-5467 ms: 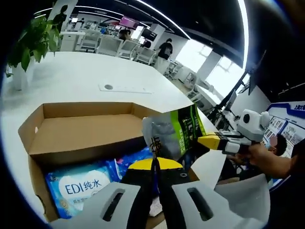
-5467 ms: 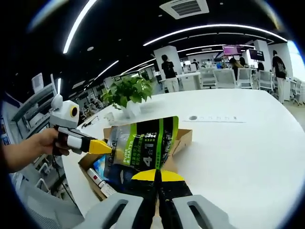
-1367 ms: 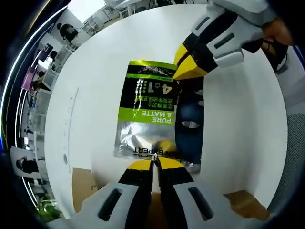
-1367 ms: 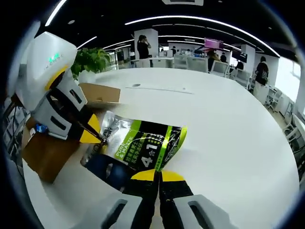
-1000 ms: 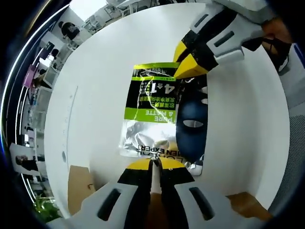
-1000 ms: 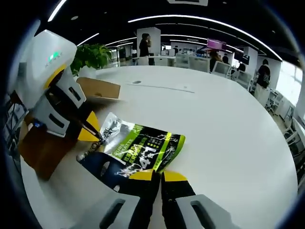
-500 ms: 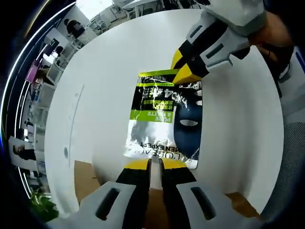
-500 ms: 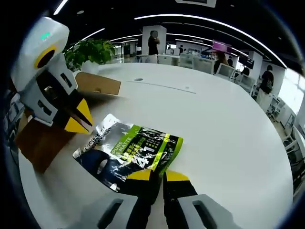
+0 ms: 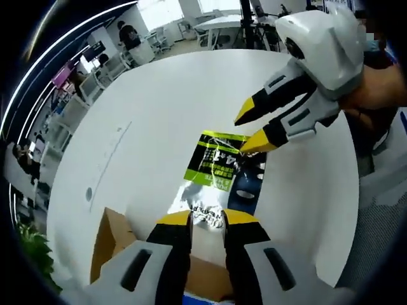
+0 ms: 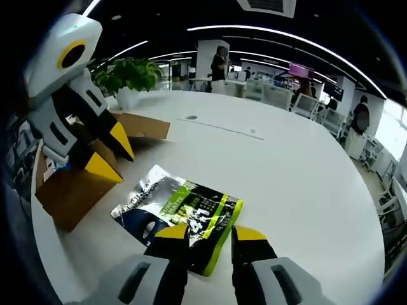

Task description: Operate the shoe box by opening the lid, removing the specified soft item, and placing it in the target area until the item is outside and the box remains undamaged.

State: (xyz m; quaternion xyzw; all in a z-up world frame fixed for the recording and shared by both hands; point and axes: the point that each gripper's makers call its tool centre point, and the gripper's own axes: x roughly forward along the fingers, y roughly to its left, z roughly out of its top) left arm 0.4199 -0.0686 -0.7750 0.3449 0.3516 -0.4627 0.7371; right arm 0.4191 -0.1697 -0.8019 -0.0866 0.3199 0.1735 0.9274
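Both grippers have let go and pulled back from the pouch since half a second ago. The green-and-black foil pouch point(image 10: 181, 213) lies flat on the white round table point(image 10: 299, 171), centre of the right gripper view, outside the cardboard shoe box point(image 10: 79, 181) at the left. The right gripper point(image 10: 211, 234) is spread wide above the pouch's near edge, gripping nothing. In the left gripper view, the left gripper point(image 9: 207, 219) gapes too, empty, the pouch point(image 9: 222, 173) just beyond its tips.
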